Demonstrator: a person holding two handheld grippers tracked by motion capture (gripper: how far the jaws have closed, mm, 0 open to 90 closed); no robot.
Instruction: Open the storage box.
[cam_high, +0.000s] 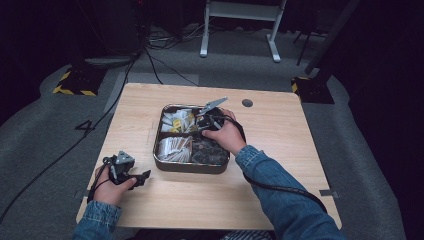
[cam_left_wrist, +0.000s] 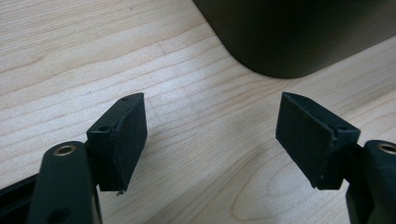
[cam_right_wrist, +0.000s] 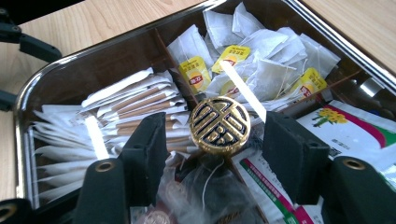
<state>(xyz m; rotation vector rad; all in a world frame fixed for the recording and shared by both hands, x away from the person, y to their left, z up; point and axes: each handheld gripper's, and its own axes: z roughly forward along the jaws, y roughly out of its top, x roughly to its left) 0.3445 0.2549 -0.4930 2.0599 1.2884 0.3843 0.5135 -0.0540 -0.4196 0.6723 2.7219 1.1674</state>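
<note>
Two grippers are yours: your left gripper (cam_high: 131, 175) rests on the worktop (cam_high: 280, 145) beside the tin (cam_high: 192, 168), its jaws spread and empty. Your right gripper (cam_right_wrist: 217, 140) is over the tin's middle, jaws half-spread either side of the gold knob (cam_right_wrist: 219, 124), not touching it.

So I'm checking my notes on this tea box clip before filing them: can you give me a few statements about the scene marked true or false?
1. The right gripper has its jaws on either side of a round gold knob. True.
2. The left gripper holds a tea bag. False: its jaws stand open over bare table.
3. The tray is divided into compartments. True.
4. The yellow-tagged tea bags lie loose on the table. False: they lie in a tray compartment.
</note>
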